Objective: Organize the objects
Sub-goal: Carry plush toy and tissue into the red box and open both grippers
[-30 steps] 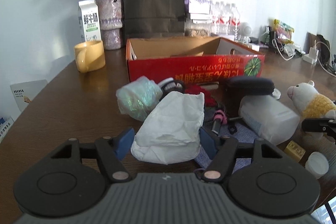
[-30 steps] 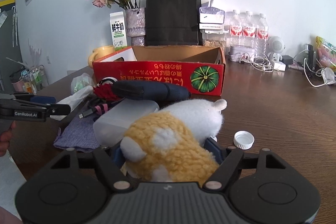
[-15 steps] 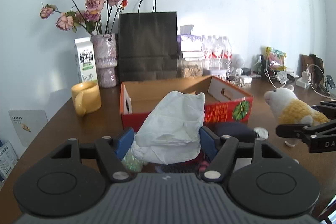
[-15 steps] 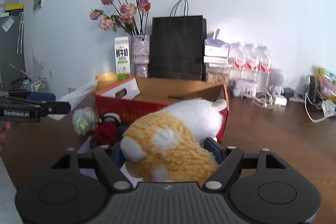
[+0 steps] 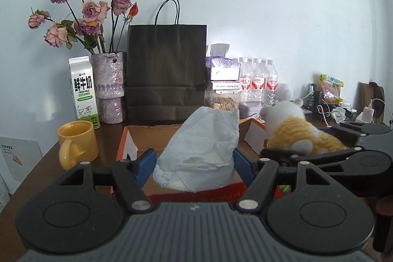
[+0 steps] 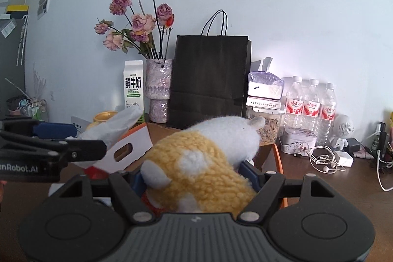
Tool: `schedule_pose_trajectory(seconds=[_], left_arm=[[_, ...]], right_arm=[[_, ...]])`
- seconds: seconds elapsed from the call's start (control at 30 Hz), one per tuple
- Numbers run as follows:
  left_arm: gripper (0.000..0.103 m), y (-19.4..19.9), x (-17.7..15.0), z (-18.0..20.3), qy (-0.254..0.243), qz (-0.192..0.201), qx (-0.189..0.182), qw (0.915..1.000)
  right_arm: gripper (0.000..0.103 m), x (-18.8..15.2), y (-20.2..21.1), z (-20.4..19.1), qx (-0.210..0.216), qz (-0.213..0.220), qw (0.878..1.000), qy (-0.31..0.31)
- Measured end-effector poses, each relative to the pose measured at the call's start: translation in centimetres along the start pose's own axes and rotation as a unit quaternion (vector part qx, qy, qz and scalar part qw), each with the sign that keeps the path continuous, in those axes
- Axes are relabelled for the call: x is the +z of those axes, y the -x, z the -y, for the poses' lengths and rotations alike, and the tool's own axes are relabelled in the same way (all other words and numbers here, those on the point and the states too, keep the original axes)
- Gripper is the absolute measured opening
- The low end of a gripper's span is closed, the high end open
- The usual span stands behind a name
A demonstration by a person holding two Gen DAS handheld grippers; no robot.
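Left claw [image 5: 195,162] pinches white packet [image 5: 201,149], right claw [image 6: 194,176] pinches plush toy [image 6: 203,163] above cardboard box [image 5: 157,136]; risk: claws colliding, items missing box

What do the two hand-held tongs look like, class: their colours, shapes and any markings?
Both the left tongs and right tongs have black linkage arms with silver rivets, blue pads, round black discs either side and a ribbed grey body. The left one's side carries white lettering, partly cut off.

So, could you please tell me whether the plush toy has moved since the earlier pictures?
Yes: the plush toy has risen from the table to over the red cardboard box.
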State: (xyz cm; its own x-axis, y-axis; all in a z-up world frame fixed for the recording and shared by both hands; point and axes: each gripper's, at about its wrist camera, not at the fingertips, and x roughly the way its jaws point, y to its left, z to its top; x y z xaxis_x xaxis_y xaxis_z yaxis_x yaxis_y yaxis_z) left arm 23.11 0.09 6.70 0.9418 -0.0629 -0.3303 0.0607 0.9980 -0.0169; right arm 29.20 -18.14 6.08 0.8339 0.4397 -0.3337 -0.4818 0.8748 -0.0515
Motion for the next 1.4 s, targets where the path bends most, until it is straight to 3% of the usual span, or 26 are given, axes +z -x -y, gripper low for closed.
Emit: schedule_pose_trajectory(seconds=[0.37,0.6,0.7,0.77,0.8,1.4], left_arm=[[0.070,-8.9,1.7,-1.0,0.026,-0.033,0.026,0.9988],[0.070,-11.6,0.6,-2.2,0.040,-0.066,0.029,0.9966],[0.079,-11.6,0.5,-2.2,0.039,-0.068,0.029,0.9965],[0.101,-11.5,0.5,-2.2,0.042,-0.066,0.032,0.9964],[0.103,-11.4,0.5,-2.2,0.043,-0.064,0.035,0.9964],[0.103,-10.1,1.0,-1.7,0.043,-0.055,0.043,0.9967]], right_arm=[[0.075,-0.1,-9.8,2.9,-0.021,-0.065,0.997,-0.044],[0.075,-1.5,-11.7,3.5,-0.024,-0.088,0.995,-0.050],[0.079,-1.8,-12.0,3.6,-0.023,-0.097,0.994,-0.051],[0.092,-1.9,-12.1,3.6,-0.029,-0.101,0.993,-0.049],[0.100,-1.9,-12.0,3.6,-0.034,-0.100,0.993,-0.049],[0.103,-1.2,-10.6,3.3,-0.043,-0.086,0.994,-0.042]])
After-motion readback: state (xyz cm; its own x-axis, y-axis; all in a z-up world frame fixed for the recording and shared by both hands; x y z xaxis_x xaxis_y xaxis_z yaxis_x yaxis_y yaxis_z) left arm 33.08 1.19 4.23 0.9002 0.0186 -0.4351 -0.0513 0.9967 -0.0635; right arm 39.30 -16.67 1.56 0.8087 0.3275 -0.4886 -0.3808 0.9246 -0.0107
